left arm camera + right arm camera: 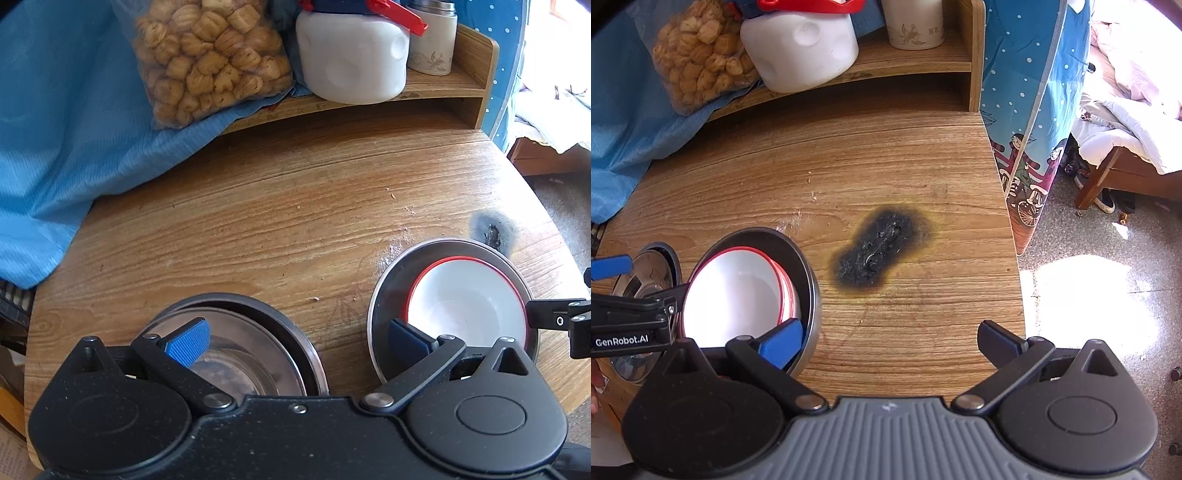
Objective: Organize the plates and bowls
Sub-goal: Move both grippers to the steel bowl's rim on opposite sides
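Note:
A white bowl with a red rim point(467, 299) sits inside a steel plate point(384, 295) at the right of the wooden table. It also shows in the right wrist view point(738, 295), inside the same steel plate point(809, 280). A stack of steel bowls point(251, 332) stands at the left, seen too in the right wrist view point(650, 269). My left gripper point(297, 341) is open and empty, its fingers above the two stacks. My right gripper point(890, 341) is open and empty, its left finger point(783, 341) over the steel plate's near rim.
A burn mark point(882, 251) blackens the table right of the plate. A raised shelf at the back holds a bag of snacks point(210, 59), a white jug point(351, 59) and a canister point(432, 40). Blue cloth point(55, 129) drapes the left. The table's right edge point(1012, 236) drops to the floor.

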### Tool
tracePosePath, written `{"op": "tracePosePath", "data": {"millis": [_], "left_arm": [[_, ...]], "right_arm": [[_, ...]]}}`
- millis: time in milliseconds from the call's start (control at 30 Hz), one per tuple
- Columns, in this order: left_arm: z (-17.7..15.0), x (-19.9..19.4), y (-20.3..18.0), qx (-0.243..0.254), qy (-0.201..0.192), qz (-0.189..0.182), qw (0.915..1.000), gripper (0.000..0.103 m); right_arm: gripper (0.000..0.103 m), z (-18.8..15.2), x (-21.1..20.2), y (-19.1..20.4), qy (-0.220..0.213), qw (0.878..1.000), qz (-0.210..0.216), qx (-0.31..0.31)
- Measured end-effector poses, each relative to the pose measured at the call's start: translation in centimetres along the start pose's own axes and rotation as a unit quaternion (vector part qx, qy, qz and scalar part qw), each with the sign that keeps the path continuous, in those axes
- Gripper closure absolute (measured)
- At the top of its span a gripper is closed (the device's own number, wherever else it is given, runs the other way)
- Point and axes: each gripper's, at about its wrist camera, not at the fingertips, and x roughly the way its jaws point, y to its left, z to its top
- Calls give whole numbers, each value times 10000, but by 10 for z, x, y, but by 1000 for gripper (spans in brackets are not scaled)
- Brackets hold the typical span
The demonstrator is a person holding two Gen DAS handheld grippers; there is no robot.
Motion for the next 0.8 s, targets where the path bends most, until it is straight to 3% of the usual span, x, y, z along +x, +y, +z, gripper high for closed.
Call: {"op": "tracePosePath", "data": {"millis": [300, 800], "left_arm": [[6, -2, -11, 339, -152, 115, 9992, 1], [14, 5, -38, 624, -102, -295, 9976, 1]], "right_arm": [[0, 1, 1, -1, 3, 9999, -120, -104], [0, -9, 4, -25, 81, 9980, -565, 260]]}}
